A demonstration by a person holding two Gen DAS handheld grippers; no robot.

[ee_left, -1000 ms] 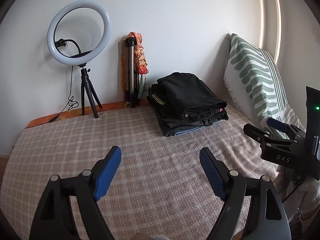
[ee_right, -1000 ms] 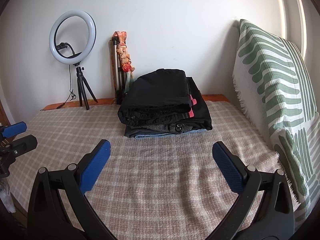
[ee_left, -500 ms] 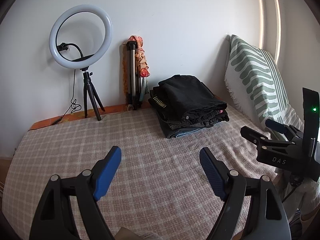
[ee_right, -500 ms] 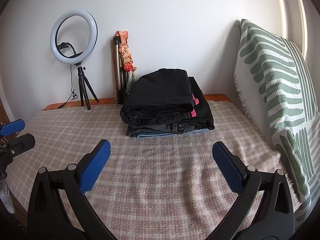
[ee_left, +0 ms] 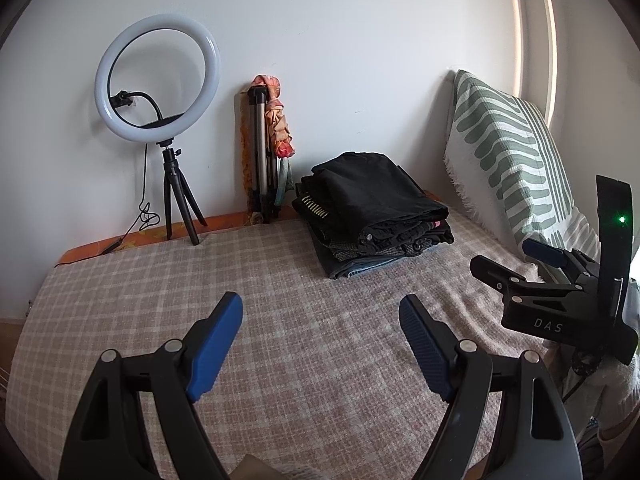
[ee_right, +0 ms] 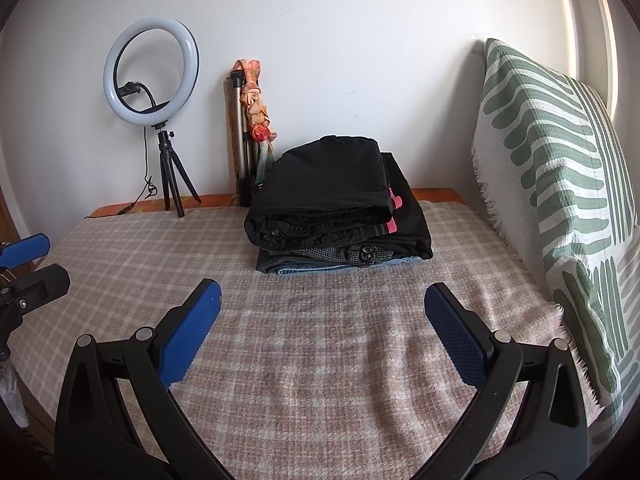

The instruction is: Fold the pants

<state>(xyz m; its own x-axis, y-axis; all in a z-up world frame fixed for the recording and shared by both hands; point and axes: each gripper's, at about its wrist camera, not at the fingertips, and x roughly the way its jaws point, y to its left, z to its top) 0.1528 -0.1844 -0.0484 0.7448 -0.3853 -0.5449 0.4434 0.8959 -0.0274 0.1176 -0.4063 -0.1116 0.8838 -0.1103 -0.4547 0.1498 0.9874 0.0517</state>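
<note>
Two grippers spread, empty: left gripper [ee_left: 321, 312] / right gripper [ee_right: 322, 300] | pants stack [ee_right: 336, 208] well ahead, untouched

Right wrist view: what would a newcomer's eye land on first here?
Probably the stack of folded pants, dark pairs above a blue one, at the far side of the checked blanket near the wall. Next, the glowing ring light on its small tripod at the back left, and the green-striped pillow propped along the right. Both the right gripper and left gripper are open and empty.

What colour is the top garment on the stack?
Black, clearest in the right wrist view.
</note>
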